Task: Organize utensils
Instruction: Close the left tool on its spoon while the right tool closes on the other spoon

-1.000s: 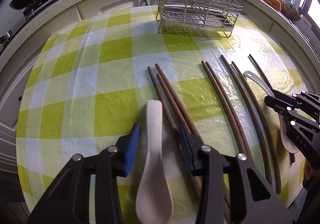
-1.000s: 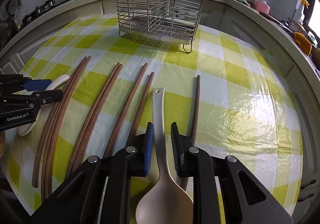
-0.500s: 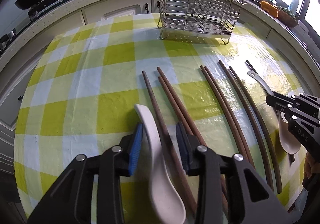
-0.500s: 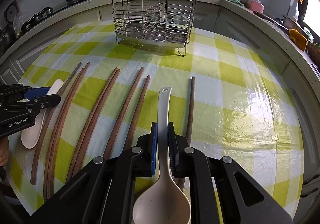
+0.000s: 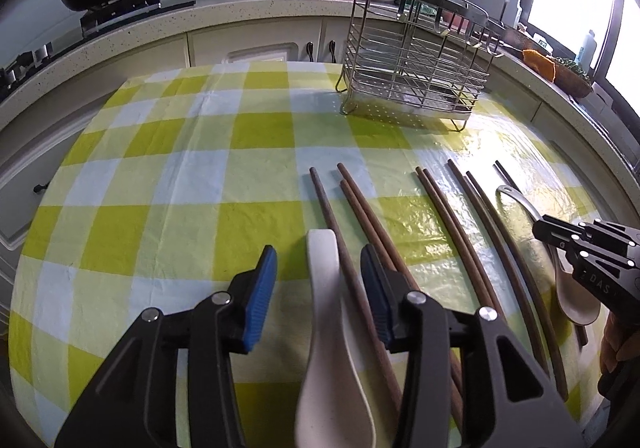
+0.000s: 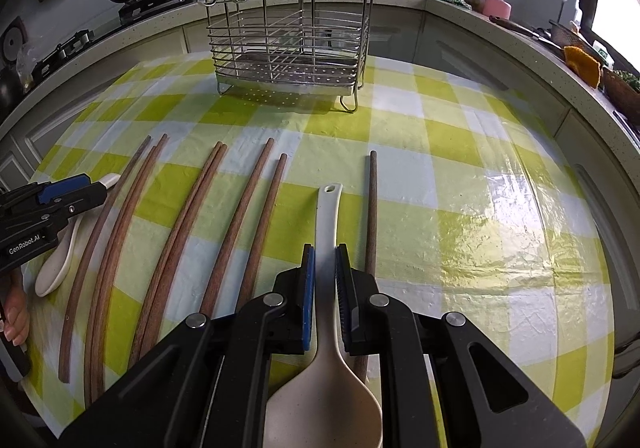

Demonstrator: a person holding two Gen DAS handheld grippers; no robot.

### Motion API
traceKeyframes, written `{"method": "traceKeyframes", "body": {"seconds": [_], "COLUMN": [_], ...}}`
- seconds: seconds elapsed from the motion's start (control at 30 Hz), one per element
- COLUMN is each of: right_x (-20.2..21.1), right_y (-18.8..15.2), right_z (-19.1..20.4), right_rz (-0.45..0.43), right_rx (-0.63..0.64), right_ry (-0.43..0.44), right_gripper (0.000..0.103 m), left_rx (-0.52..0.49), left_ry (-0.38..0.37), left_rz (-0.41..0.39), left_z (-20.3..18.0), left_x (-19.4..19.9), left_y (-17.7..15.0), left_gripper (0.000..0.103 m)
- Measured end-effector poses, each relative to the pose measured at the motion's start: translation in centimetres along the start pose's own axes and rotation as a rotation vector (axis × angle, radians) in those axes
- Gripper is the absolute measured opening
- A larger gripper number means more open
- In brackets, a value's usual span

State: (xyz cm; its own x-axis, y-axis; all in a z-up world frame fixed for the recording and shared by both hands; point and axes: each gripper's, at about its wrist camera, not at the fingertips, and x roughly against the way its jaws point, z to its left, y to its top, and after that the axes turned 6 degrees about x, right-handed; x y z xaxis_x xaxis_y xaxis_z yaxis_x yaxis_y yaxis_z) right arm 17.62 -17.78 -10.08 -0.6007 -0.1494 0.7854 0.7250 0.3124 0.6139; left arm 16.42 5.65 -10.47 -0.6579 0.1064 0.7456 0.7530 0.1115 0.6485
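the right gripper (image 6: 325, 280) has its jaws narrow, pads pressed on the handle of a beige ceramic spoon (image 6: 326, 368) near the front edge of the checked tablecloth (image 6: 460, 176). the left gripper (image 5: 318, 288) is opening; a white ceramic spoon (image 5: 326, 328) lies between its jaws with no pad pressing it, a wooden chopstick (image 5: 340, 244) touching its right side. the other chopsticks lie in a row between the two spoons. the wire utensil rack (image 6: 288, 36) stands empty toward the far edge. to do this well, i judge the left should centre on the spoon handle alone, keep that chopstick outside the jaws, then close firmly; glazed handles may slip. the right can lift straight up before heading for the rack.
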Motion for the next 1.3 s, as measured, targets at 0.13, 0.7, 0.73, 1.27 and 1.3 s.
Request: {"method": "traceKeyframes", "body": {"seconds": [0.13,0.7,0.73,1.27,1.3], "right_x": [-0.2,-1.8,-1.8,-2.3,-2.3], "right_y": [-0.1,0.8,0.8,2.1,2.1], "right_z": [-0.1,0.8,0.8,1.5,1.5], "right_rz": [-0.036,0.001,0.005,0.039,0.038], "right_rx": [-0.031,0.0,0.001,0.044,0.045], "right_ry": [0.001,-0.029,-0.03,-0.016,-0.016], "right_gripper": [0.013,0.015,0.016,0.024,0.012], "left_rx": [-0.004,-0.026,-0.026,-0.036,-0.035], "left_ry": [0.013,0.028,0.029,-0.044,-0.042], "left_rz": [-0.027,0.018,0.02,0.05,0.051], "left_z": [0.5,0.3,0.2,-0.1,-0.1], "left_x": [0.0,-1.0,-1.0,-0.8,-0.9], "left_y": [-0.1,-0.1,-0.1,-0.1,-0.1], "left_gripper": [0.043,0.043,0.043,0.02,0.017]}}
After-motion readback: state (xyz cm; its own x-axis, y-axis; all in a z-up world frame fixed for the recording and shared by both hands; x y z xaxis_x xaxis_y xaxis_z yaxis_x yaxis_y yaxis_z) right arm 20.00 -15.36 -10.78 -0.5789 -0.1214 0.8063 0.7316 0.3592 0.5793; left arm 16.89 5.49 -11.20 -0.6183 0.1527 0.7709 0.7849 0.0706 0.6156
